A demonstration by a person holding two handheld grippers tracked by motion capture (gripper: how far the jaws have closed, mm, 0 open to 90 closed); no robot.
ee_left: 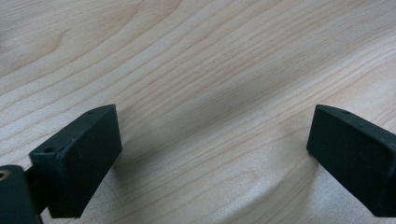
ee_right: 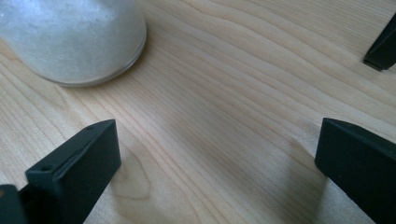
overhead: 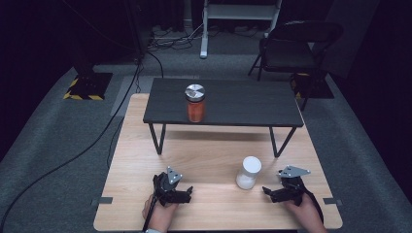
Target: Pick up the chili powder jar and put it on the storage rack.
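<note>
Two jars are waiting: the white-filled jar (overhead: pixel 248 172), at lower right of the high view just beside the right tongs (overhead: pixel 273 192), and an orange-filled one (overhead: pixel 195 103) on the dark shelf (overhead: pixel 252 104). Both tongs (left (overhead: pixel 187 191)) are gaping empty over the counter (overhead: pixel 209 155). The glass is probably slippery and weighty, so gripping mid-body looks safest.

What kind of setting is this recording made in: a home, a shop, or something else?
Most likely a lab or recording studio. A plain wooden table stands on grey carpet amid dark surroundings, cables trail across the floor, and a stand with black-and-yellow hazard tape sits at the back left near a folding chair.
</note>
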